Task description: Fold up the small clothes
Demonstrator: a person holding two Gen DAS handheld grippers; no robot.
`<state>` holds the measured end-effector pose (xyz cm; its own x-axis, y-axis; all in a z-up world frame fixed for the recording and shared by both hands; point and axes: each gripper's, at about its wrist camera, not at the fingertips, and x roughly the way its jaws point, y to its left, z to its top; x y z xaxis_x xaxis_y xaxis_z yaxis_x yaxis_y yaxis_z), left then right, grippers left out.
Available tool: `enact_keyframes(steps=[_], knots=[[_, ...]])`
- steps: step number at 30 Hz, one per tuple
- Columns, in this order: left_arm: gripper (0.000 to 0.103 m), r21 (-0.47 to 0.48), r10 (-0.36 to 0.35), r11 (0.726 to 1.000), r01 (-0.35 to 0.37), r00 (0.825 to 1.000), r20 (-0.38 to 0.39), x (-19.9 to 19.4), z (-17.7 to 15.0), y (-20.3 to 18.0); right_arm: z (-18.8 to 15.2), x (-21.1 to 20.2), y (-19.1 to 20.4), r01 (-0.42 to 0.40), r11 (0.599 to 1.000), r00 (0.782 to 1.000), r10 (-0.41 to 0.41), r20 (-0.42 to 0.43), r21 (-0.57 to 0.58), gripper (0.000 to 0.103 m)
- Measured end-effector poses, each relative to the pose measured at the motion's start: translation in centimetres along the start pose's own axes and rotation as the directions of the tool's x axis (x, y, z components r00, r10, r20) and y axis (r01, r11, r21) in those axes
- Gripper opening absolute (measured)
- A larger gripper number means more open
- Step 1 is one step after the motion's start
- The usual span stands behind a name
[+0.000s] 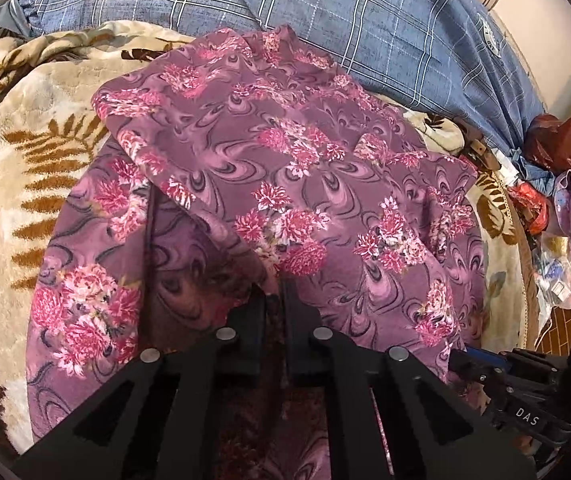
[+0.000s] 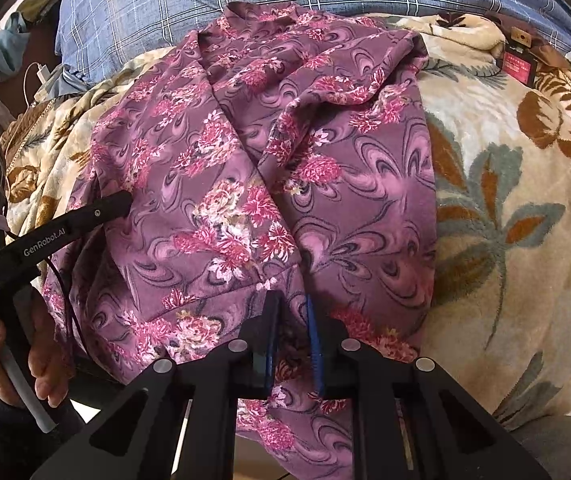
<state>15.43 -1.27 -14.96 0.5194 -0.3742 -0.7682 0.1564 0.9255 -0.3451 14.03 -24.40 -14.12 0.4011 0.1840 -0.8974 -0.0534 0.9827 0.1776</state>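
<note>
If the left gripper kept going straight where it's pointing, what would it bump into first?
The left gripper is already shut on the purple flowery cloth, so more of that cloth comes first, probably with the leafy blanket underneath. How deep the cloth goes is hard to tell.

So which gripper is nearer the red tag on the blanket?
Right. The red tag lies up-right of the right gripper; the left gripper sits on its far side.

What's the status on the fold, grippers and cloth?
Left gripper and right gripper: jaws shut on near edge of purple floral garment. Garment lies rumpled, partly folded, on leaf-print blanket. Nothing in the way.
</note>
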Motion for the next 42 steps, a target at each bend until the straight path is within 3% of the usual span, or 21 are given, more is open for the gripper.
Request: enact_keyframes(steps=[7,10,13,16,17,19,20,21,23,25,26,27,30,32,35,36,39,42], knots=[[0.005,-0.006,0.009,1.000,-0.009,1.000,-0.013,-0.2,0.2,-0.1,0.1,-0.2,-0.4,-0.007,1.000,1.000,0.007,0.008,0.010,0.011],[0.005,-0.001,0.017,1.000,-0.017,1.000,0.026,-1.8,0.2,-0.3,0.3,-1.4,-1.8,-0.047,0.997,0.998,0.045,0.044,0.058,0.009],[0.006,0.009,0.053,0.999,-0.052,0.998,-0.027,-0.3,-0.1,0.2,0.1,-0.5,-2.9,0.044,0.996,0.999,-0.046,0.025,0.075,0.007],[0.007,-0.032,-0.005,0.999,0.004,1.000,-0.017,-1.4,-0.2,0.5,-0.3,-0.7,-3.5,0.002,0.993,0.999,-0.006,0.032,0.115,0.008],[0.011,-0.035,-0.036,0.999,0.036,0.999,0.000,-2.2,-0.2,0.4,-0.2,-1.8,-3.3,-0.034,0.994,0.996,0.026,0.080,0.108,0.013],[0.022,-0.049,-0.065,0.997,0.066,0.998,0.028,-3.8,-0.8,0.5,-0.3,-3.7,-3.1,-0.081,0.992,0.986,0.065,0.152,0.101,0.033],[0.025,-0.058,-0.075,0.995,0.076,0.997,0.025,-4.2,-1.4,0.6,-0.5,-4.3,-3.0,-0.102,0.990,0.981,0.083,0.173,0.099,0.060],[0.025,-0.066,-0.084,0.994,0.085,0.996,0.020,-4.4,-1.9,0.7,-0.8,-4.7,-2.9,-0.128,0.987,0.975,0.107,0.197,0.095,0.069],[0.025,-0.086,-0.093,0.992,0.092,0.996,0.002,-4.7,-3.5,1.0,-1.3,-4.2,-2.6,-0.151,0.984,0.975,0.133,0.177,0.091,0.068],[0.025,-0.085,-0.086,0.993,0.083,0.996,-0.021,-4.6,-4.5,0.8,-1.7,-2.5,-2.4,-0.155,0.984,0.983,0.145,0.108,0.088,0.059],[0.025,-0.078,-0.082,0.994,0.079,0.996,-0.031,-4.5,-4.9,0.6,-1.7,-1.3,-2.2,-0.134,0.987,0.989,0.128,0.072,0.089,0.049],[0.025,-0.071,-0.083,0.994,0.080,0.996,-0.034,-4.5,-5.0,0.3,-1.7,-0.5,-2.2,-0.114,0.989,0.993,0.111,0.041,0.092,0.028],[0.027,-0.022,-0.086,0.996,0.085,0.996,-0.030,-5.1,-5.6,-1.1,-1.9,-1.0,-2.9,-0.102,0.988,0.994,0.098,0.038,0.117,0.013],[0.033,0.026,-0.069,0.997,0.070,0.997,-0.019,-5.5,-6.0,-2.2,-2.1,-2.3,-3.5,-0.164,0.975,0.985,0.153,0.081,0.148,0.014],[0.036,0.045,-0.079,0.996,0.080,0.996,-0.030,-5.5,-6.1,-2.8,-2.9,-4.2,-4.7,-0.183,0.968,0.975,0.156,0.157,0.175,0.026],[0.036,0.043,-0.082,0.996,0.084,0.996,-0.040,-5.5,-6.2,-2.9,-3.4,-4.4,-5.3,-0.195,0.961,0.974,0.165,0.155,0.198,0.032],[0.036,0.040,-0.081,0.996,0.083,0.996,-0.049,-6.2,-6.4,-2.6,-4.6,-4.3,-6.4,-0.247,0.934,0.966,0.215,0.147,0.258,0.036],[0.041,-0.036,-0.094,0.995,0.092,0.995,-0.043,-7.6,-6.5,-0.7,-5.9,-4.4,-5.9,-0.214,0.941,0.974,0.186,0.130,0.260,0.043]])
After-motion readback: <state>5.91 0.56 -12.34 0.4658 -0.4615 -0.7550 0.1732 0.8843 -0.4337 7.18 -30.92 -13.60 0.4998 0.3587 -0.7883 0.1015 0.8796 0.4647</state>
